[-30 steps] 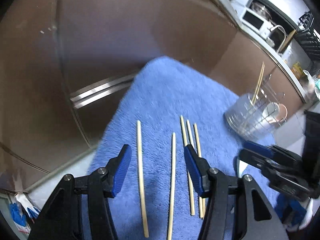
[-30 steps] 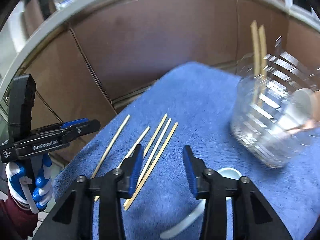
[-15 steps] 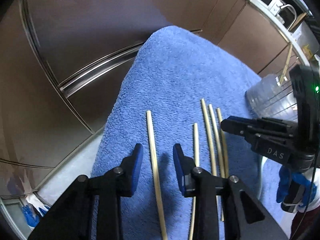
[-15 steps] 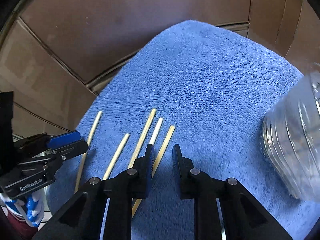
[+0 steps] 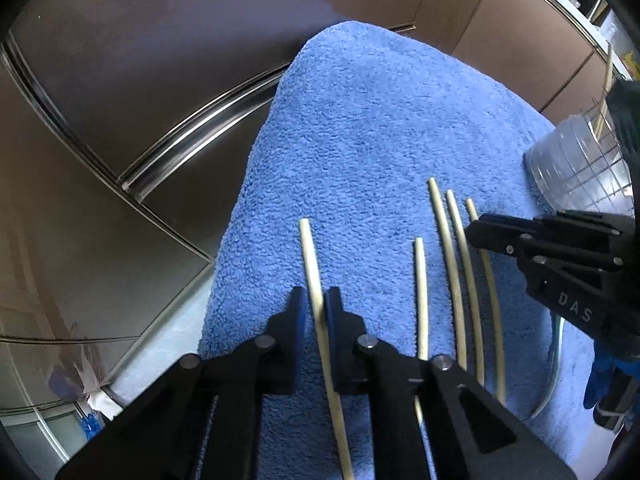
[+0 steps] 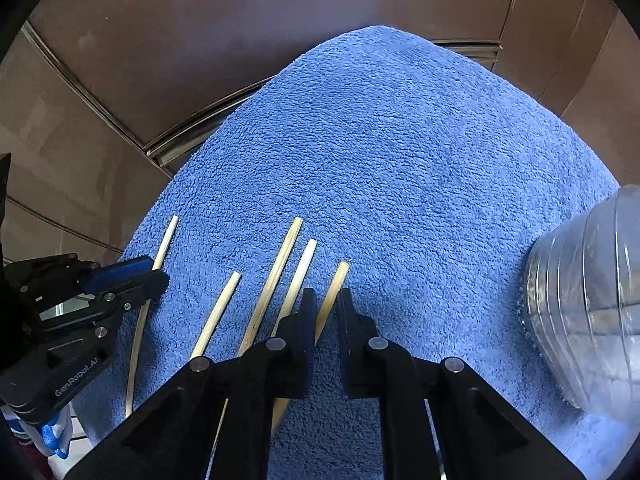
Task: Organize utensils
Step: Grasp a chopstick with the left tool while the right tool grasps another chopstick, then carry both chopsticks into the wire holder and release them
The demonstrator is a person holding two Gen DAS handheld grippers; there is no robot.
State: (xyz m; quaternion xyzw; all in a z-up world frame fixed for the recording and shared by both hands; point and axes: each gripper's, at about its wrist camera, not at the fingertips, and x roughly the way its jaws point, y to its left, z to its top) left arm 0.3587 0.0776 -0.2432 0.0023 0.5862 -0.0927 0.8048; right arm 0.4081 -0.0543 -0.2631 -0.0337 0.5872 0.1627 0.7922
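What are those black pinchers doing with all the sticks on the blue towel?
A person holds a gripper in each hand, sorting chopsticks. Five lie on the blue towel. The left gripper has just closed on the leftmost chopstick, and the right gripper has just closed on the rightmost chopstick. Both sticks still rest on the towel. A clear holder at the right already has a chopstick standing in it.
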